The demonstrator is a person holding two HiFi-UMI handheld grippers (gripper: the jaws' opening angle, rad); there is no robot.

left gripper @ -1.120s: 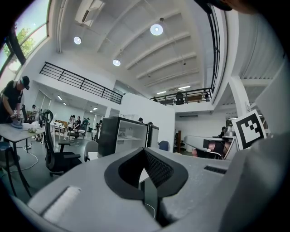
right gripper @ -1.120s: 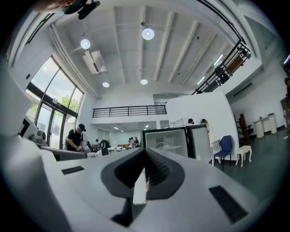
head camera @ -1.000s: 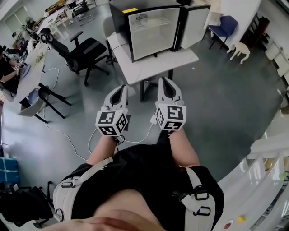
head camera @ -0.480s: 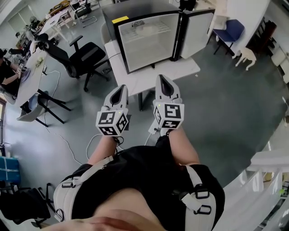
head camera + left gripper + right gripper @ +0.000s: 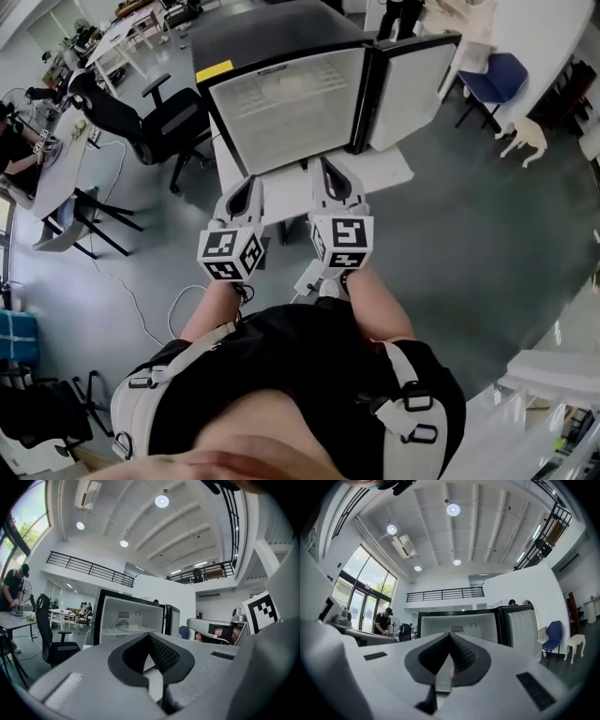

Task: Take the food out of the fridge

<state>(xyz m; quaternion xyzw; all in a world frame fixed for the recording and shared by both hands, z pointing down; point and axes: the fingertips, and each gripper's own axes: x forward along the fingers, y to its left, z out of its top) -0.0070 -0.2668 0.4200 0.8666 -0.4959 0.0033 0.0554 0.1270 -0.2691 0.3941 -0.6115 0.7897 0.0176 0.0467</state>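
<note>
The black fridge [image 5: 281, 89] stands open on the white counter [image 5: 384, 171], and the top of its case is cut off by the upper edge of the head view. Its door [image 5: 408, 84] is swung out to the fridge's right, pale lining showing. Only a strip of counter shows in front of the fridge, as the two tools cover much of it. A black office chair [image 5: 164, 117] stands on the floor to the left of the fridge, and a blue chair [image 5: 497, 73] to its right, beyond the door. The left hand-held gripper [image 5: 246, 185] is closed, its tips together, just short of the fridge's open front at its lower left. The right hand-held gripper [image 5: 333, 169] is closed as well, pads meeting at the tip, just below the fridge where the door hinges. Inside the fridge, on the wire shelf, lies the food [image 5: 287, 86]: a pale, low shape, washed out against the white lining. It is too faint to tell what it is. In the left gripper view it [image 5: 125, 627] is a small whitish block on that shelf.
</note>
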